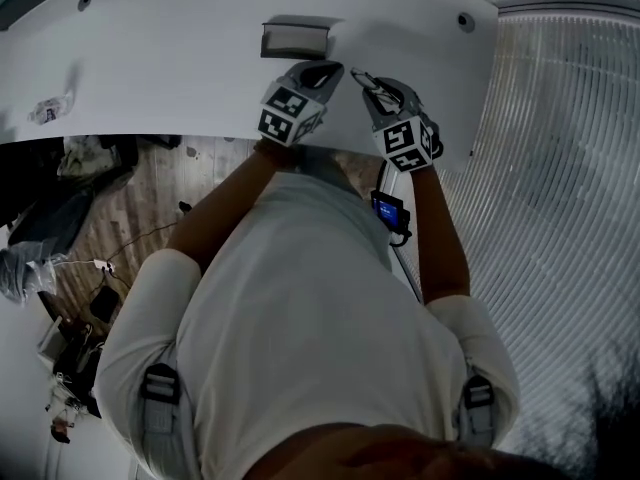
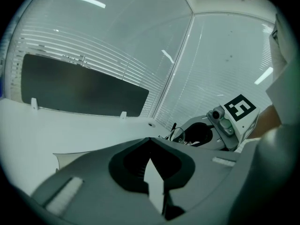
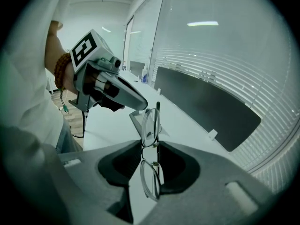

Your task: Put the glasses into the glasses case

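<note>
Right gripper (image 3: pixel 151 144) has its jaws clamped on the glasses (image 3: pixel 150 125), up above the white worktop (image 1: pixel 180 58). Left gripper (image 2: pixel 150 139) jaws are pinched together on nothing. The glasses case (image 1: pixel 295 38) sits on the worktop just beyond them.

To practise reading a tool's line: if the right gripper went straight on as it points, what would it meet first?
Probably the glasses case on the white table, just beyond the glasses the right gripper holds. The left gripper hangs close beside that line; depth is unclear.
</note>
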Available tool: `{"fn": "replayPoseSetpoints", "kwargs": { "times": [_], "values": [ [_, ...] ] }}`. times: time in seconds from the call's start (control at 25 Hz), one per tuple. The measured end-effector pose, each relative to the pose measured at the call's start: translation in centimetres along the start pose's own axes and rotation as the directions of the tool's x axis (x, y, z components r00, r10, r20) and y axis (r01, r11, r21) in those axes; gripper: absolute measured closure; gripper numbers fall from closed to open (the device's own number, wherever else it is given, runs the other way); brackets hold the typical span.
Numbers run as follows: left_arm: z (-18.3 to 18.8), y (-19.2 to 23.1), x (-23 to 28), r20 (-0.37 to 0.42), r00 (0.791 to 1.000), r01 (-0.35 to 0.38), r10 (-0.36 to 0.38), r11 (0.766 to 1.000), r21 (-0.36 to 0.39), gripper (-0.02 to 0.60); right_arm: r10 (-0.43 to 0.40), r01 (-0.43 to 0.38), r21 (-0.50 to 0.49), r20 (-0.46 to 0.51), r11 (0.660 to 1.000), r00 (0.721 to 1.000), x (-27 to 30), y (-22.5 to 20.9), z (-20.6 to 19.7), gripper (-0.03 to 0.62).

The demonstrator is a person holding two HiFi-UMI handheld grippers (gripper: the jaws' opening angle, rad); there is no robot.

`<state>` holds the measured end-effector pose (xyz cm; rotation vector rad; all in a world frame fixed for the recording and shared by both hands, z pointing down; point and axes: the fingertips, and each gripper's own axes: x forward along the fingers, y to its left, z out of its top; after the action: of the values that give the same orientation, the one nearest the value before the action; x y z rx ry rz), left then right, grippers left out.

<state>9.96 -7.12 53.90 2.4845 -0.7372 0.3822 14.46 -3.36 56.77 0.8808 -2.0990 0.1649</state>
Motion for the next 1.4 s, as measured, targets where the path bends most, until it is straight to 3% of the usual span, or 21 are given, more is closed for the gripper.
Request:
{"fn": "replayPoseSetpoints", "kwargs": {
  "times": [0.28,0.68,1.4],
  "values": [
    [0.1,4.7,-3.4,0.046,0.991,-0.123,0.125,0.992,-0.038,0.580,0.107,-0.102,-0.106,0.040,0.989,0.993,3.8,2.0,4.2,0.479],
    [-1.8,9.9,-10.3,0.084,0.957,-0.266,0.278,0.955,-0.131,0.580,0.234,-0.212,-0.264,0.054,0.941,0.971,7.4,7.1,9.5,0.480],
    [-3.0,14.0,-8.1,0.033,0.955,-0.290,0.295,0.949,-0.121,0.580,0.225,-0.218,-0.391,-0.028,0.894,0.974,13.8,4.1,10.4,0.480]
  ]
}}
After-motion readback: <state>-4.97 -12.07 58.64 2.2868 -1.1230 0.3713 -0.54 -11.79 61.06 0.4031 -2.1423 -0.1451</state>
